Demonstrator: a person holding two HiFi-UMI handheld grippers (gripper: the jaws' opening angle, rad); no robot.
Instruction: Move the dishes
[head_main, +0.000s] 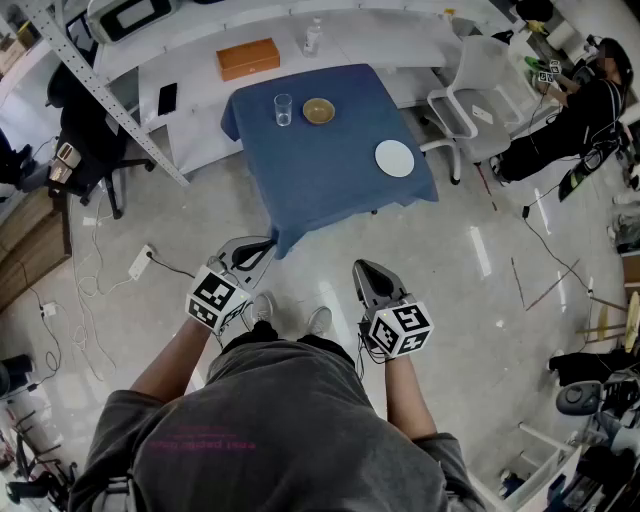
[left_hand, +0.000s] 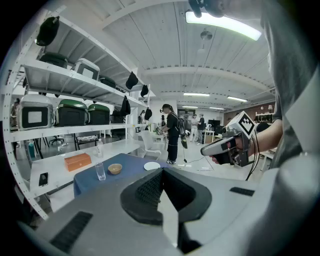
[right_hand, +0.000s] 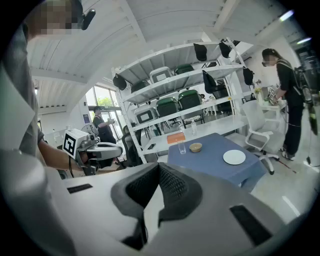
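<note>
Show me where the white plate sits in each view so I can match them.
Head view: white plate at the blue tablecloth's right edge, upper middle.
Left gripper view: white plate left of centre, just above the jaws.
Right gripper view: white plate right of centre, on the tablecloth's right side.
Shared landmark: drinking glass beside the bowl.

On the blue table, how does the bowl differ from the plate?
The bowl is tan and deep; the plate is white and flat. The bowl looks smaller across than the plate. The bowl sits toward the far edge beside the glass; the plate lies alone near the right edge. Both rest upright on the blue tablecloth.
</note>
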